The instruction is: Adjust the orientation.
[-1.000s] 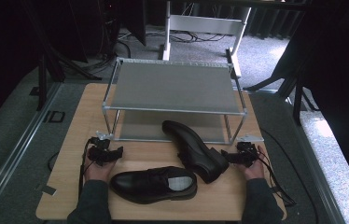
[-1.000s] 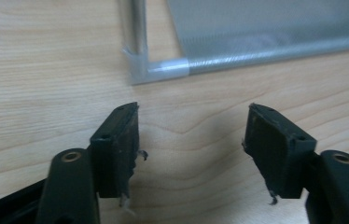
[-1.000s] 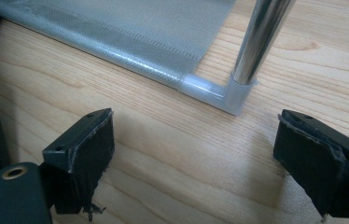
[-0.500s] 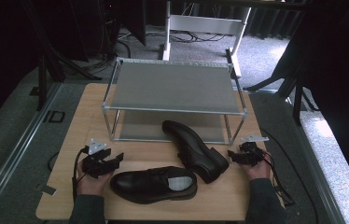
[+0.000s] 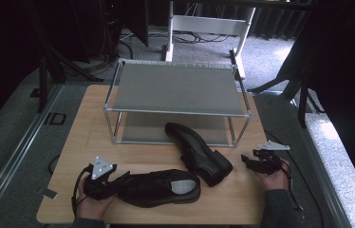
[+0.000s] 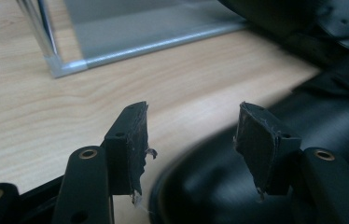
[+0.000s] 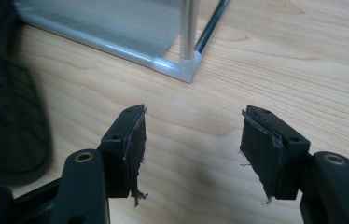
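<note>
Approach step, by the look of it: reaching for the near black dress shoe (image 5: pixel 159 186), lying on its side at 6 o'clock on the wooden table (image 5: pixel 85 137), heel end toward 9 o'clock

Left gripper (image 5: pixel 118 183) at 7 o'clock, right against that shoe's heel end; in the left gripper view, jaws spread wide with nothing clamped, the shoe's dark rim (image 6: pixel 219 186) rising between the pads but apparently untouched by either one

Right gripper (image 5: pixel 247 161) at 4 o'clock, just beside the toe of the second black dress shoe (image 5: pixel 197 152), apart from it; jaws wide open and empty over bare wood in the right gripper view, that shoe (image 7: pixel 9 116) blurred at 9 o'clock of that view

Second shoe angled from under the rack toward 5 o'clock, its toe near the first shoe's insole

Two-tier metal shoe rack (image 5: pixel 178 88) at 12 o'clock, both shelves bare; corner post (image 7: pixel 189 32) ahead of the right gripper

Next, probably: ease the left gripper a little farther onto the heel rim, close on it, lift clear, carry toward a shelf at 12 o'clock. Needs a firm bite on the leather edge, since a shoe held by one end may swing. Same for the right, after closing the gap to its shoe
</note>
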Demonstrator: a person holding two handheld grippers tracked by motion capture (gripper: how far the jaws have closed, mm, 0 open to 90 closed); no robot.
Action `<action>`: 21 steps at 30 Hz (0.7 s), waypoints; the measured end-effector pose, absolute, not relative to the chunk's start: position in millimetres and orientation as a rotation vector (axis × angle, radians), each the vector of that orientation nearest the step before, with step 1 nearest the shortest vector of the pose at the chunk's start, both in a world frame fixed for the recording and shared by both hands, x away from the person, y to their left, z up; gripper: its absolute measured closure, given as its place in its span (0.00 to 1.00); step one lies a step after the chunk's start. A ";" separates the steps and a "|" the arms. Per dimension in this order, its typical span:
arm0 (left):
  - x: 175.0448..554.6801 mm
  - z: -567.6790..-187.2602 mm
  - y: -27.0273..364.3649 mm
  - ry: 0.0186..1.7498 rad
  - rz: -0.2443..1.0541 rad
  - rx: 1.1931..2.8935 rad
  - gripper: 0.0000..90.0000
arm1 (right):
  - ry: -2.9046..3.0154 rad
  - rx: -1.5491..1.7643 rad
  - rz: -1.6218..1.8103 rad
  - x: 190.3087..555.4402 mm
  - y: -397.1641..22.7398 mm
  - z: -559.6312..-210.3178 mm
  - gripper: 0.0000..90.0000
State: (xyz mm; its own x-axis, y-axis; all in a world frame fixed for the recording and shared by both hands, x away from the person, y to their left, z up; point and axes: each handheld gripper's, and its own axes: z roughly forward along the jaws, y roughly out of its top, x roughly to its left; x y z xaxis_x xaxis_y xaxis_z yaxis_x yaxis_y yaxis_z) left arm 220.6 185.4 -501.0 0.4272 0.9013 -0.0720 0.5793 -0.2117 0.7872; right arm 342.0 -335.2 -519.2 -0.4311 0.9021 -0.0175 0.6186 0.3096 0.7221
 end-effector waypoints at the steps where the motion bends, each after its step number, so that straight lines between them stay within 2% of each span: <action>1: 217.9 -500.9 185.1 1.245 0.526 1.917 0.49 | 2.166 1.339 0.913 338.0 -334.6 -516.9 0.44; 8: 197.2 -508.8 176.5 1.219 0.509 1.959 0.48 | 2.176 1.308 0.934 320.8 -331.1 -507.1 0.43; 9: 189.0 -514.3 169.7 1.204 0.556 1.975 0.48 | 2.178 1.305 0.940 318.6 -329.3 -505.0 0.43; 12: 184.8 -515.3 166.7 1.195 0.570 1.979 0.47 | 2.187 1.282 0.944 315.1 -324.9 -502.2 0.42; 15: 174.6 -515.4 163.4 1.145 0.529 2.004 0.56 | 2.201 1.255 0.950 312.1 -318.4 -499.7 0.42; 21: 169.7 -521.0 153.8 1.103 0.490 2.103 0.62 | 2.219 1.231 0.949 308.2 -312.0 -499.3 0.42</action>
